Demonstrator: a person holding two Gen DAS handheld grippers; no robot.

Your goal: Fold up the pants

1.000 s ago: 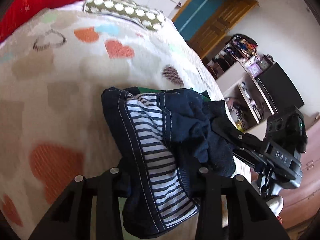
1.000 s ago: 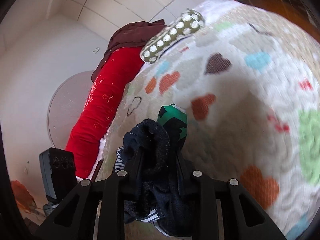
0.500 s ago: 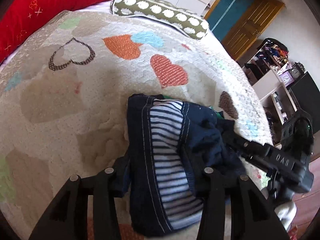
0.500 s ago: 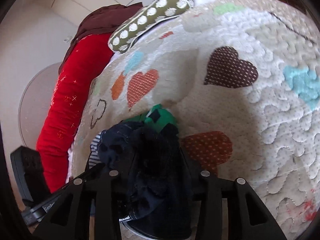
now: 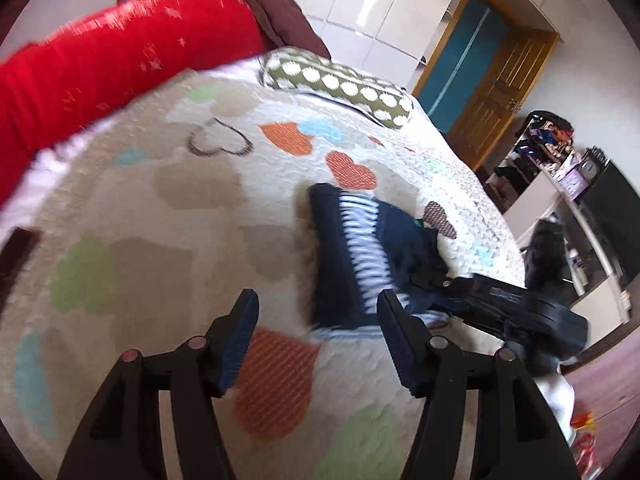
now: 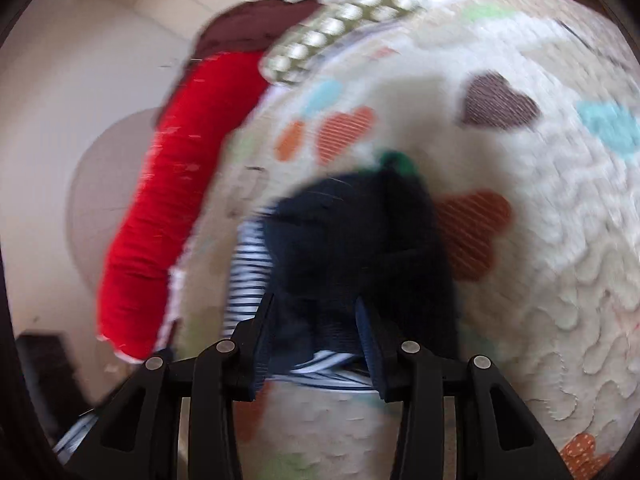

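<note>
Dark navy pants (image 5: 352, 256) with a blue-and-white striped lining lie bunched on the heart-patterned quilt (image 5: 160, 208). My left gripper (image 5: 316, 320) is open and empty, pulled back to the left of the pants. My right gripper (image 6: 316, 320) has its fingers around the pants' near edge (image 6: 352, 264); the view is blurred. It also shows in the left wrist view (image 5: 448, 284) at the pants' right side. A green patch (image 6: 400, 162) peeks from the pants' far end.
A red bolster (image 5: 100, 60) and a green dotted pillow (image 5: 340, 84) lie at the bed's head, with brown cloth (image 5: 280, 12) behind. A wooden door (image 5: 500, 92) and cluttered shelves (image 5: 552, 168) stand at the right.
My left gripper has let go of the pants, opened and drawn back to the left. The pants have come down onto the quilt. The right gripper stays at the pants.
</note>
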